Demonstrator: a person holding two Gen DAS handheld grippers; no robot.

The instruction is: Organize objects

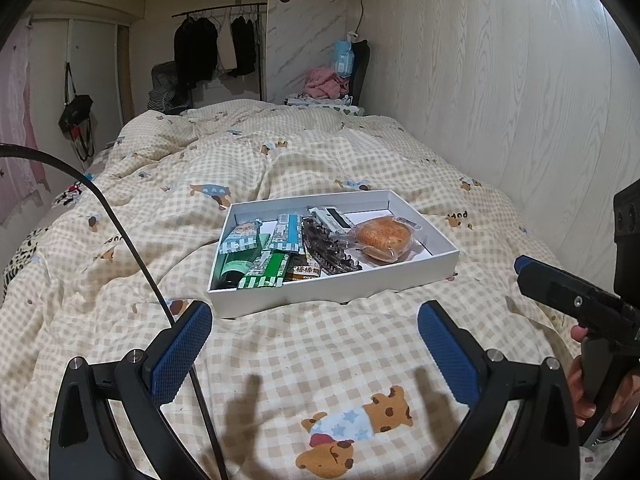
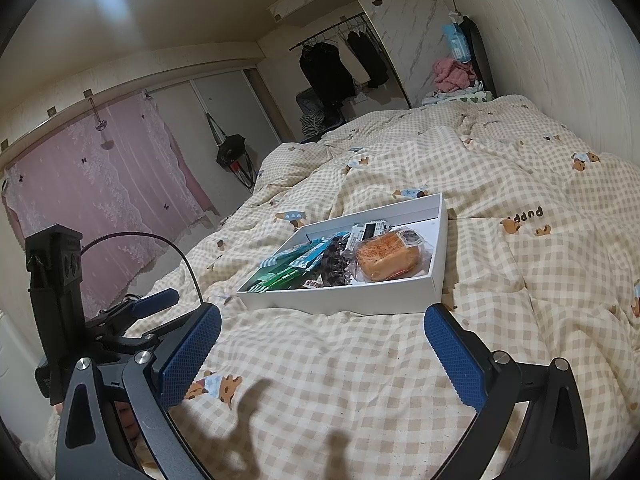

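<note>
Blue pads: we see the textured blue pads [image 1: 182, 350] of the left gripper [image 1: 314, 352] spread wide apart, with nothing between them and only quilt below.
Right gripper: in the right wrist view the right gripper [image 2: 322, 356] likewise stands wide open, its pads [image 2: 454, 356] holding and touching nothing.
Neighbouring tools: we see the right gripper from the side at the right edge of the left view, gripped by a hand [image 1: 600, 392]; the left tool shows at the left edge of the right view.
Box: a shallow white box [image 1: 332, 292] rests on the checked quilt [image 1: 360, 152], just ahead of both sets of fingers and apart from them.
Box contents, right side: a wrapped orange-brown bun [image 1: 382, 237] lies at the box's right.
Box contents, middle: a dark hair clip [image 1: 326, 246] lies beside the bun, with a white packet [image 1: 332, 216] behind it.
Box contents, left side: we count several blue, green and striped snack packets [image 1: 262, 256], overlapping one another.
Cable: a black cable [image 1: 132, 232] crosses the quilt at left.
Background: dark clothes [image 1: 214, 48] hang on a rail beyond the bed.
</note>
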